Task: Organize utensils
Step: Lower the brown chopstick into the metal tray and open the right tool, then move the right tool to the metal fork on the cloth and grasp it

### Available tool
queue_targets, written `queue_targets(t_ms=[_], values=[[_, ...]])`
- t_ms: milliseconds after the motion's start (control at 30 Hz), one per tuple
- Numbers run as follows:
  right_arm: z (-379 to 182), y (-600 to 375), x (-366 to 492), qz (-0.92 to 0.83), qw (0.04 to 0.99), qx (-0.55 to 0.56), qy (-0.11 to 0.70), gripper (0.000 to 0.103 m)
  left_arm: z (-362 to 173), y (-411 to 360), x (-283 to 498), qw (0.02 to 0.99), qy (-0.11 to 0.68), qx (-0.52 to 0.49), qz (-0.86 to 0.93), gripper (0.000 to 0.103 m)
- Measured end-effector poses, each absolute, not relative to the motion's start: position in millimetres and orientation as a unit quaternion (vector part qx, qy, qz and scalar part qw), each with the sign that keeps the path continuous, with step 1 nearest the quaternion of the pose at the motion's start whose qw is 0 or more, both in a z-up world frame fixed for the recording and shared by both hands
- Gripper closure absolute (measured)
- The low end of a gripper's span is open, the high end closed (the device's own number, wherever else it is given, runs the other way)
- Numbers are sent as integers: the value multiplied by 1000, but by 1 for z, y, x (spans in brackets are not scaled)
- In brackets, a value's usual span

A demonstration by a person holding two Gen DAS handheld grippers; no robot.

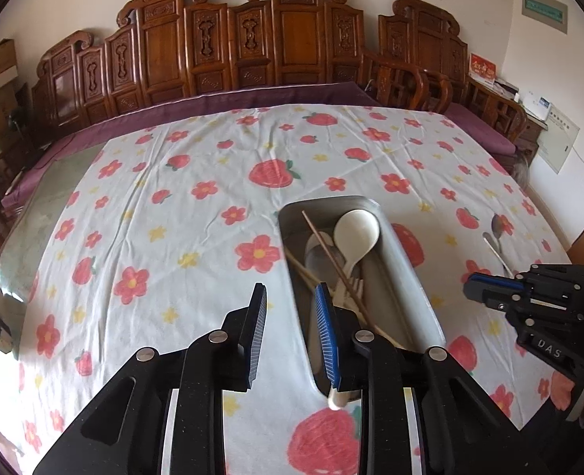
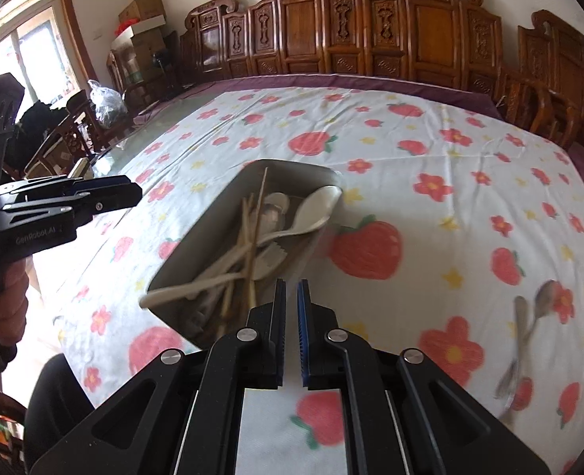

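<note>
My left gripper (image 1: 288, 308) hovered at the near end of the tray (image 1: 406, 261), jaws spread, empty; chopsticks (image 1: 331, 257) and white spoon (image 1: 355, 233) already lay inside; my right gripper (image 2: 291, 304) was pressed together, empty; two metal spoons (image 2: 529, 320) remained on the cloth (image 1: 173, 198), far right.

Left gripper (image 1: 290, 297): black angular linkage arms, round silver screws, ribbed blue pads. Right gripper (image 2: 291, 289): identical build, white "DAS" lettering on its body. "GenRobot.AI" marks the left gripper's side.
</note>
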State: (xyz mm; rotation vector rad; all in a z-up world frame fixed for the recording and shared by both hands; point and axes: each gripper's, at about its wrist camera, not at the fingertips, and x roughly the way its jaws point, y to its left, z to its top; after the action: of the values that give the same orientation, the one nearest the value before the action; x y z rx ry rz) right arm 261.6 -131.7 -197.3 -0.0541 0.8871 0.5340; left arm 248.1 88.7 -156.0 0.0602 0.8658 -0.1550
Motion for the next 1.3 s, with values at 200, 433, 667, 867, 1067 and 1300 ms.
queue_targets(t_ms=[200, 433, 667, 867, 1067, 1300], values=[[-206, -194, 255, 207, 878, -38, 429, 93, -156, 56, 243, 905, 413, 31, -102, 73], [-228, -265, 261, 145, 880, -59, 449, 86, -159, 13, 241, 901, 411, 31, -135, 66], [-256, -301, 267, 119, 866, -41, 483, 81, -167, -24, 233, 899, 408, 37, -157, 60], [-272, -295, 275, 126, 856, -32, 501, 81, -178, -47, 226, 892, 415, 43, -172, 59], [-280, -288, 285, 123, 850, -38, 512, 81, -186, -57, 222, 888, 422, 47, -177, 59], [-282, -285, 291, 116, 847, -41, 517, 90, -192, -71, 220, 883, 427, 55, -184, 59]])
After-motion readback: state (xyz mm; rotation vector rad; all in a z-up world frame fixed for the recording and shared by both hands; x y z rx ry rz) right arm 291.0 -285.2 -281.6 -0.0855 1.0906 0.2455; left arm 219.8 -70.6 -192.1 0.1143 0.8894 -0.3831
